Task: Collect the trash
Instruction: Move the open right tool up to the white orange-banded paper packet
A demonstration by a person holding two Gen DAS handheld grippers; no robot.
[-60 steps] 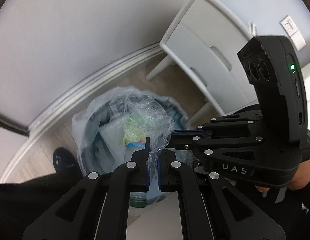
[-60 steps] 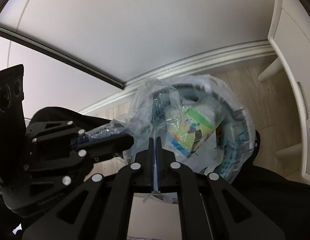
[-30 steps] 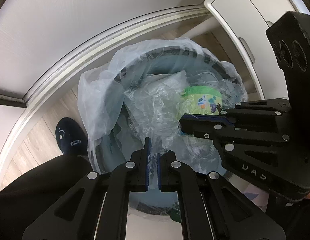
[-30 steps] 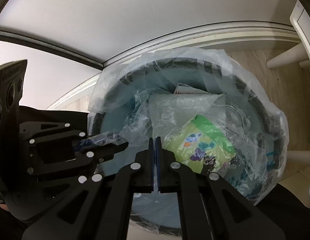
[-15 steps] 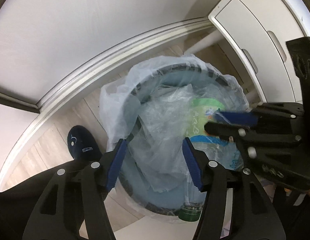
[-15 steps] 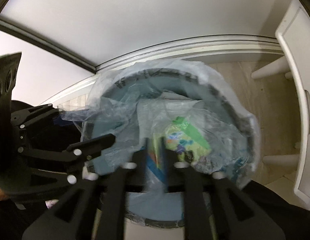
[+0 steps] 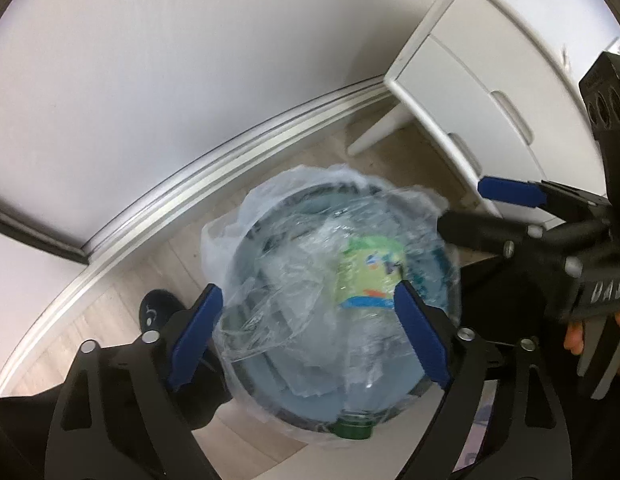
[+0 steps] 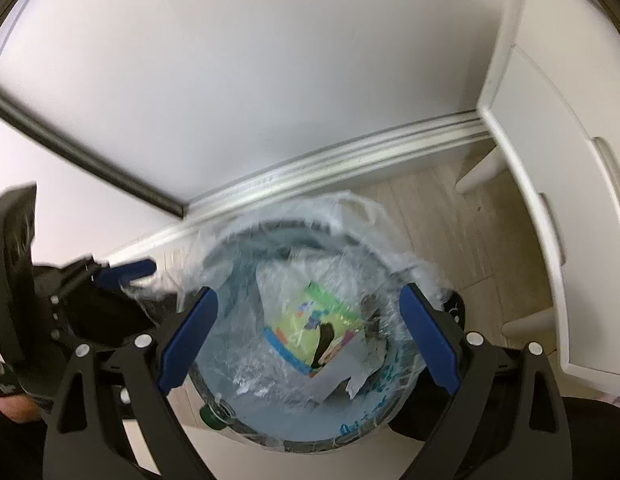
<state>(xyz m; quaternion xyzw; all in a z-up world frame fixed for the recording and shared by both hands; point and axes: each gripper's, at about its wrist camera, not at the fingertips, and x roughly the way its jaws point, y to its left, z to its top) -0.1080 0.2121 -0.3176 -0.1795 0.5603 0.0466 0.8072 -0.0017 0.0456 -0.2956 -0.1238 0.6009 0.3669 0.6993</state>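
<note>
A round blue-grey trash bin (image 7: 250,248) (image 8: 365,420) lined with a thin white bag stands on the wood floor by the wall. Inside lies a crumpled clear plastic bag (image 7: 286,304) (image 8: 270,360) with a green printed packet (image 7: 369,276) (image 8: 310,320) and paper scraps. A green bottle cap (image 7: 351,428) (image 8: 212,414) shows at the bin's near rim. My left gripper (image 7: 308,334) is open and empty above the bin. My right gripper (image 8: 308,338) is open and empty above it too. Each gripper shows in the other's view: the right one (image 7: 485,208), the left one (image 8: 130,276).
A white cabinet on legs (image 7: 481,92) (image 8: 557,184) stands right of the bin. A white baseboard (image 7: 230,156) (image 8: 329,164) runs behind it. A dark slipper (image 7: 156,310) lies on the floor left of the bin.
Both grippers held the clear plastic bag shut over the bin, lowered it in, then opened and let go. Now they are lifted higher and the bag lies in the bin.
</note>
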